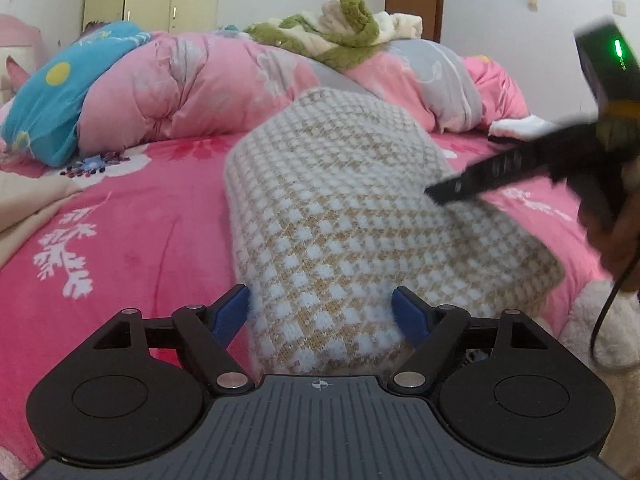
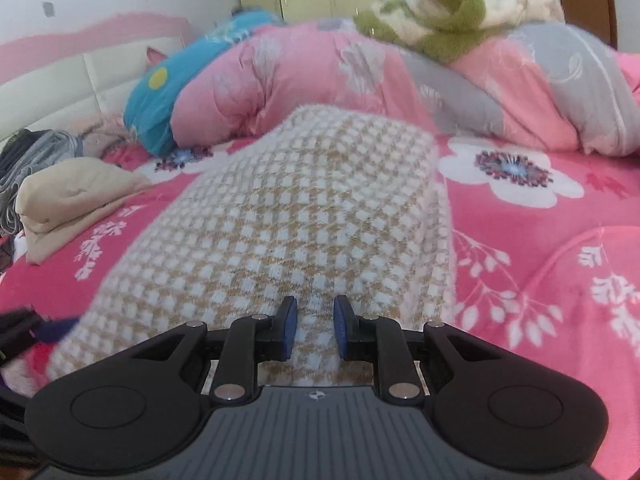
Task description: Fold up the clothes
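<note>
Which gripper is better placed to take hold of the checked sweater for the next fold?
Left, probably. The left gripper stands open, straddling the near end of the checked sweater; the right gripper is nearly closed above it.

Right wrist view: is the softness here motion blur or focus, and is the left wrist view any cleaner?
Right wrist view: the checked knit garment and the bedding behind smear sideways, most at the frame edges, while the right gripper stays crisp, which suggests motion blur. Left wrist view: garment and pink bedspread are sharp; only the other gripper at right is streaked. Both show fisheye bending, with soft, even light.
</note>
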The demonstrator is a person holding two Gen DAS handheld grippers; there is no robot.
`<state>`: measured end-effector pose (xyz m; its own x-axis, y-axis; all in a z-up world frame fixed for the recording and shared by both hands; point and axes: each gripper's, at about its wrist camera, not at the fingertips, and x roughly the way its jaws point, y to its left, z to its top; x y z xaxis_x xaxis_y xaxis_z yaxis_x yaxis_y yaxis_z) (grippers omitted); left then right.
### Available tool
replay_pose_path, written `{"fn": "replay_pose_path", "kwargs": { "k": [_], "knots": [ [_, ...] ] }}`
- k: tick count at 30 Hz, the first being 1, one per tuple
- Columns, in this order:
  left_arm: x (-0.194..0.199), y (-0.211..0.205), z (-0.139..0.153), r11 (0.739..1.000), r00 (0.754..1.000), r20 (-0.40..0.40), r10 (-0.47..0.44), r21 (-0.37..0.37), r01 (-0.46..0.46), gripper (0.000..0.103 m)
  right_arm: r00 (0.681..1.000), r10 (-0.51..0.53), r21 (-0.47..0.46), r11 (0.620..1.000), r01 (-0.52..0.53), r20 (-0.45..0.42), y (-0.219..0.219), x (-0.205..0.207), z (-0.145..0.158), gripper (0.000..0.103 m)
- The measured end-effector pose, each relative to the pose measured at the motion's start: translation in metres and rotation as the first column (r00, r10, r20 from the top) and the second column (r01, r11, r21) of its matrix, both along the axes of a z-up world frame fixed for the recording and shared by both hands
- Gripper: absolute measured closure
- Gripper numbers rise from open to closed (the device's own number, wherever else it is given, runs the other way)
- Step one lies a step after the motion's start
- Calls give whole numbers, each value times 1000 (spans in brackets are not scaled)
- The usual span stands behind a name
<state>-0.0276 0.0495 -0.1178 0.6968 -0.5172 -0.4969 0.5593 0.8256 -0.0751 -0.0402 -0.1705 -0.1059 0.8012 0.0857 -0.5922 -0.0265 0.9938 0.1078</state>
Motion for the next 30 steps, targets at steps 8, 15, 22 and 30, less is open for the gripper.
{"fn": "replay_pose_path", "kwargs": {
  "k": [8, 15, 22, 30],
  "knots": [
    [0, 8, -5, 999, 999, -38, -7, -53, 5, 22, 999, 12, -73, 997, -15, -35, 14, 45, 12, 81],
    [7, 15, -8, 993, 996, -90, -18, -115, 8, 22, 998, 14, 1, 1000, -14, -59, 10, 65, 43, 81],
    [5, 14, -9, 994, 997, -77, -26, -111, 17, 23, 996, 39, -39, 998, -43, -82, 26, 132, 8, 78],
    [5, 16, -11, 992, 996, -74, -41, -118, 32, 23, 999, 37, 24, 999, -36, -31, 26, 147, 57, 79]
  ]
}}
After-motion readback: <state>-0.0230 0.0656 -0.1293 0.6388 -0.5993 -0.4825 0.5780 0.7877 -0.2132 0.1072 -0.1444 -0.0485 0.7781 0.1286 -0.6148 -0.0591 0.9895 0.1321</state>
